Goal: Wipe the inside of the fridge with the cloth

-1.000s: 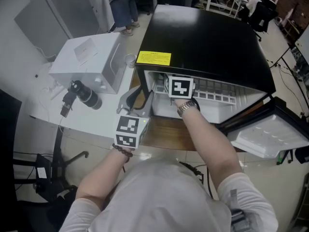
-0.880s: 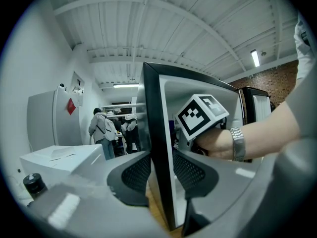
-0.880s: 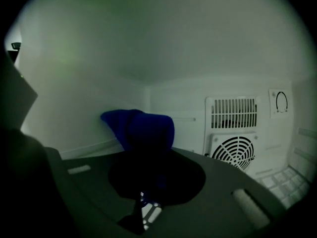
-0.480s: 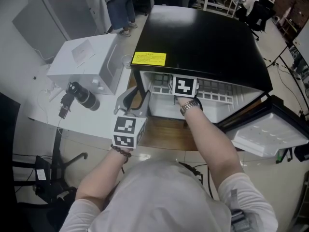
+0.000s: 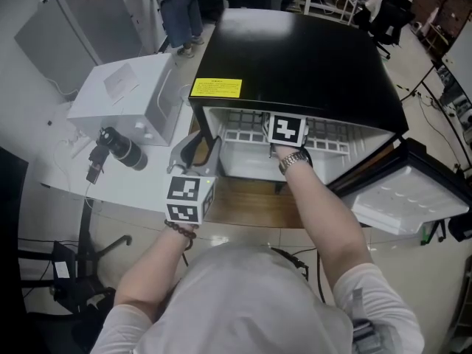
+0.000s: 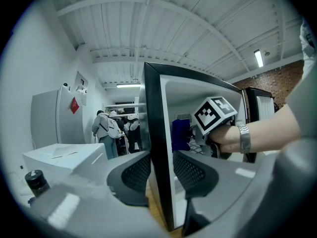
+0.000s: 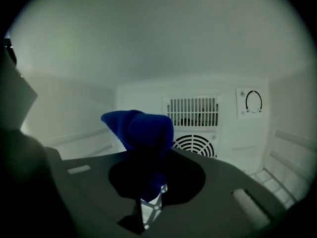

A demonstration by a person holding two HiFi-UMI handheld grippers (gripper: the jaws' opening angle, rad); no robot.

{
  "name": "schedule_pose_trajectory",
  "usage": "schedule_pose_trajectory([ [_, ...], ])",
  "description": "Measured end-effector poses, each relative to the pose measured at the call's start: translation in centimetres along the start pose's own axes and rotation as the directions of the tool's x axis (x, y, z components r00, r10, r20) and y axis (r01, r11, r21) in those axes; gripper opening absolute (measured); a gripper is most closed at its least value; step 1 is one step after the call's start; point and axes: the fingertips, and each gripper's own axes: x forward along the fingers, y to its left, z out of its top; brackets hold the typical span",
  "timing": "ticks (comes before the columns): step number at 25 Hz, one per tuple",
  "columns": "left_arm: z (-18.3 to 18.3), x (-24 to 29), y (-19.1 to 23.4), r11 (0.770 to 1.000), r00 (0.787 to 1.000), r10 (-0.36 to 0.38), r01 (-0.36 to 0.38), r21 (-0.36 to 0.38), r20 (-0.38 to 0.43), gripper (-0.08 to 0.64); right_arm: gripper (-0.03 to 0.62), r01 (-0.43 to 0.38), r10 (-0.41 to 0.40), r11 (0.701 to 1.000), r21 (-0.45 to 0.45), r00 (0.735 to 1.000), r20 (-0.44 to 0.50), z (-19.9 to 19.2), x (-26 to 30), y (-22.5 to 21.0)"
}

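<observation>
A small black fridge stands open, its interior white. My left gripper sits at the opening's left side. In the left gripper view its jaws flank the front edge of the fridge's side wall, one pad on each face, gripping it. My right gripper reaches into the fridge; from the head view only its marker cube shows under the top's front edge. It is shut on a bunched blue cloth, which is held up in the air inside, short of the back wall. That cloth also shows past the wall.
The fridge door hangs open at the right. A wire shelf lies inside, and the back wall carries a vent grille and a dial. A white box and a black camera sit on the table at the left. People stand behind.
My right gripper with the cloth has shifted rightwards along the fridge opening. The left gripper has stayed on the side wall.
</observation>
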Motion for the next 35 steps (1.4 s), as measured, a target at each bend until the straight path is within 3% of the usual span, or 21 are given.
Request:
schedule_pose_trajectory([
  [35,-0.2,0.2,0.0,0.995,0.996,0.084,-0.085,-0.053,-0.016,0.147,0.041,0.128,-0.128,0.991,0.035,0.992,0.008,-0.6,-4.0,-10.5],
])
